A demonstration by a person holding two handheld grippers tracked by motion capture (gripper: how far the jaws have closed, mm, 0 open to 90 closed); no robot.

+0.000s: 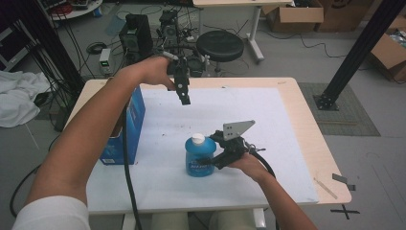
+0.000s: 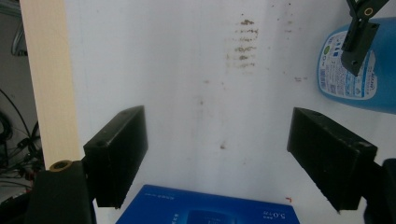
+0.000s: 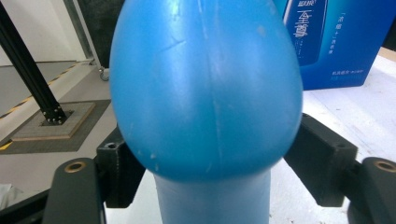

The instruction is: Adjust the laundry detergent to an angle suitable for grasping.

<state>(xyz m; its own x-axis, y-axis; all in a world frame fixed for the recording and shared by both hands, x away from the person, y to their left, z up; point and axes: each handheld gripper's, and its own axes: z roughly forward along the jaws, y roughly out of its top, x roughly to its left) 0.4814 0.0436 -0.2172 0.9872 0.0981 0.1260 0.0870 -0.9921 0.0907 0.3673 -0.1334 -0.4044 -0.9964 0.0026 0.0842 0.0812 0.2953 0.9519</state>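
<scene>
The right tongs (image 1: 214, 152) were squeezed around the blue bottle (image 1: 200, 156), which stood upright on the white tabletop (image 1: 268, 143) with its white cap (image 1: 197, 139) on top. The left tongs (image 1: 184, 98) were up in the air, well apart from the bottle, with both jaws spread wide and nothing between them. A blue box (image 1: 128, 125) stood just below and beside the left tongs.

A wooden table (image 1: 306, 129) carries a white mat (image 1: 158, 124), blue bottle (image 1: 199, 158) and blue box (image 1: 125, 132).
</scene>
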